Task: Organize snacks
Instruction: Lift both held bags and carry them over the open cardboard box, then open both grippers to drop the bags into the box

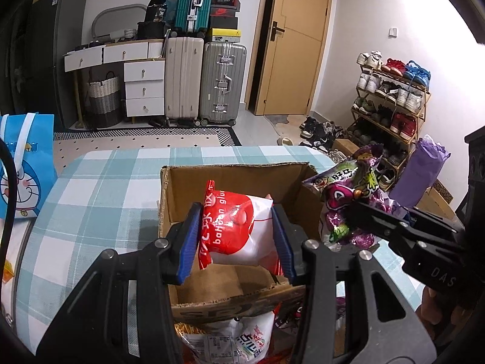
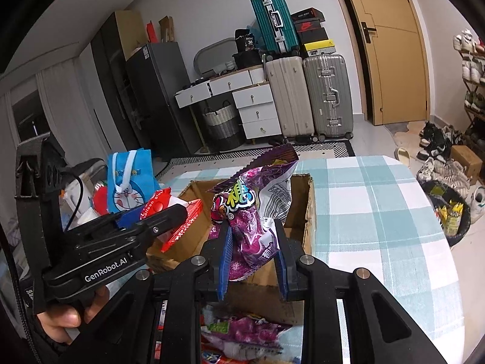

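The red and white snack bag (image 1: 239,227) is glossy, crinkled plastic film that catches the light; the purple snack bag (image 2: 257,209) is the same shiny film with a serrated top edge; the box (image 1: 242,176) is rough, matt brown cardboard with torn, corrugated rims. The tablecloth (image 1: 100,194) looks like soft woven checked cloth; the left gripper (image 1: 239,239) and right gripper (image 2: 253,261) are matt black plastic with blue, ribbed pads and bright metal screws.

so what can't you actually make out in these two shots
- Floor of the brown cardboard box: left wrist view, hidden by the red-and-white snack bag in the left gripper.
- Loose packets near the box: right wrist view, covered by the right gripper holding the purple snack bag.
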### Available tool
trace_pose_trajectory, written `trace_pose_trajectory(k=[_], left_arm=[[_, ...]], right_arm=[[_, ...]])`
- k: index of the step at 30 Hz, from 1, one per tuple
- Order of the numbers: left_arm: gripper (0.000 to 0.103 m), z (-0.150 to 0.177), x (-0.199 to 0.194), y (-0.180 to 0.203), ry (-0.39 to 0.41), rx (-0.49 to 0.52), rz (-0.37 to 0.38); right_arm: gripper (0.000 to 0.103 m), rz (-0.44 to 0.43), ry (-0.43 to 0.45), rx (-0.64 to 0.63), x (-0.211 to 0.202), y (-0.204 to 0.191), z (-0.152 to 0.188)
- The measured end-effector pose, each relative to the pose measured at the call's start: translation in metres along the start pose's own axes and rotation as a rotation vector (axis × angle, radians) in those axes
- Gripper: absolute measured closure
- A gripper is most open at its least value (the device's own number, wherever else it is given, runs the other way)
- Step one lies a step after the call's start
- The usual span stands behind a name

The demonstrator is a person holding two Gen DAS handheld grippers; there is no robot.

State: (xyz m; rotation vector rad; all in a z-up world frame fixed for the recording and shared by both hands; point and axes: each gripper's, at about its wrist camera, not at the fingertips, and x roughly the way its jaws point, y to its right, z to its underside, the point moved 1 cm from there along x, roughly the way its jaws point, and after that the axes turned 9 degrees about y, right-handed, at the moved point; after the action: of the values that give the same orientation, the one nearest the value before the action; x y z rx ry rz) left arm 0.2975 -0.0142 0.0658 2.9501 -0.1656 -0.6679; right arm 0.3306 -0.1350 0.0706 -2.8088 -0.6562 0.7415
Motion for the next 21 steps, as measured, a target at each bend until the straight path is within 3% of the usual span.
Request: trace_pose_trajectory(k=[16,21], left_arm=[[0.06,0.015,0.016,-0.003,-0.032,0.015,-0.008],[0.044,0.016,0.014,-0.007,-0.042,-0.009,0.014]], right_arm=[[0.078,-0.014,-0.081,0.001,0.03,-0.005,0.012],[0.074,-0.024,-0.062,-0.003,0.025,-0.003,0.011]])
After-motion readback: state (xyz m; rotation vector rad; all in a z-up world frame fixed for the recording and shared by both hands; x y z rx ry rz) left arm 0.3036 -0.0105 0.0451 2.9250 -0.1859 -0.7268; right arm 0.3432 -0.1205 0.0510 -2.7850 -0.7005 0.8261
